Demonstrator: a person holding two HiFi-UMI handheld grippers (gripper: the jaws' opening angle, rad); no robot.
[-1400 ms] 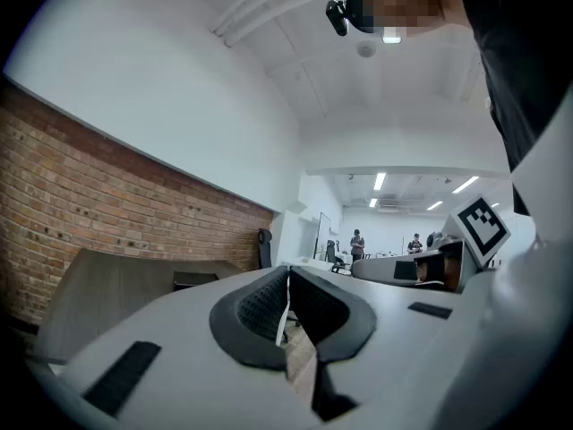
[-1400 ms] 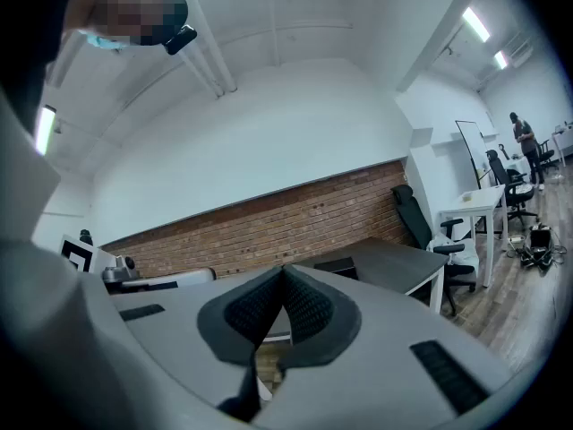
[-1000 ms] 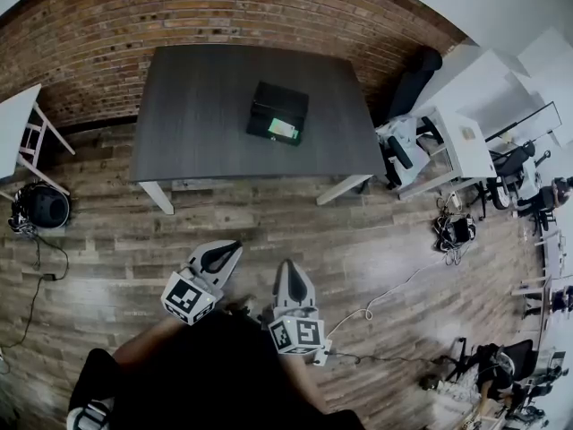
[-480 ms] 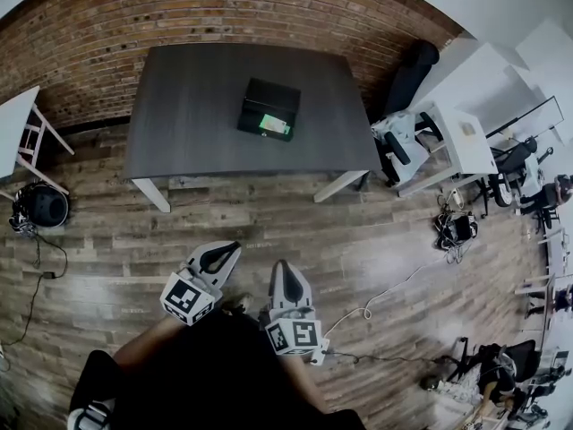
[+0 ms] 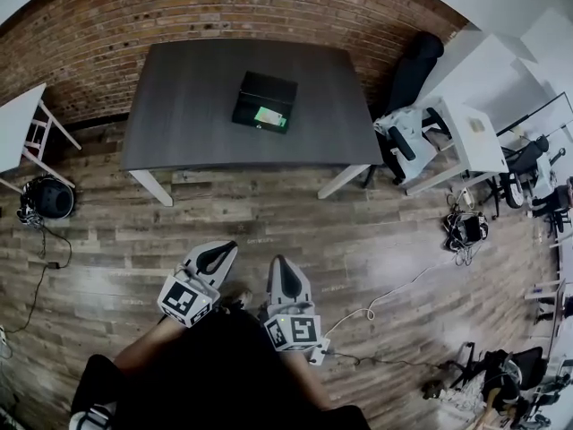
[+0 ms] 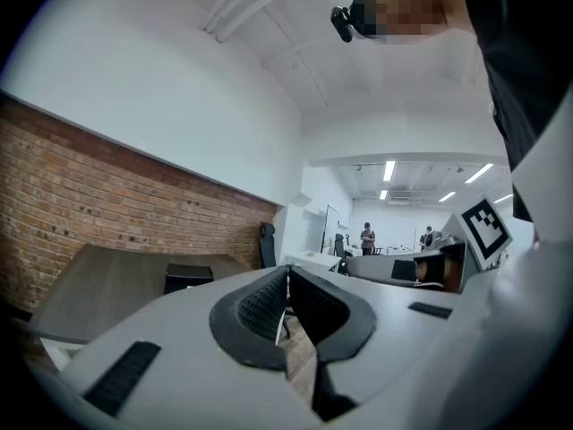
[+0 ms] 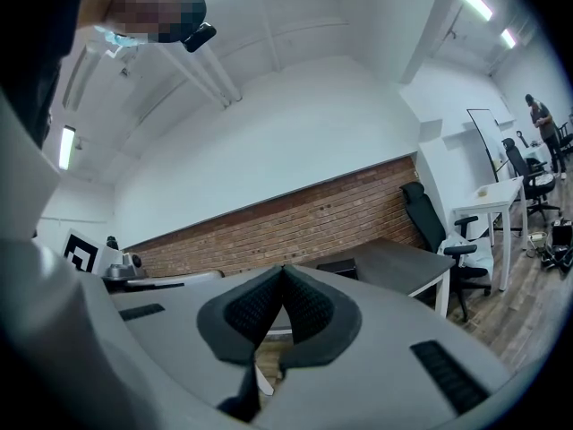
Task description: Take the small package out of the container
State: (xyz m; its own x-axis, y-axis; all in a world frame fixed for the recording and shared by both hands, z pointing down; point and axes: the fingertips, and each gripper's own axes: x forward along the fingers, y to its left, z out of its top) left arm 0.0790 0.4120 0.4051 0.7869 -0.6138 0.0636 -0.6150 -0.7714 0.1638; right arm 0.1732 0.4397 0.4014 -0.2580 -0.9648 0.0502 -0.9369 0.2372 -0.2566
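Well, the small package (image 5: 269, 116), a green thing, lies inside the black container (image 5: 266, 88) on the dark table (image 5: 188, 106), with its long side running across, left to right. It is far off, straight ahead of both grippers, with a wide strip of wood floor (image 5: 376, 240) between. The left gripper (image 5: 226, 250) and the right gripper (image 5: 281, 264) each have their jaws pressed together with nothing in them, and the right one looks a bit more in line with the package.
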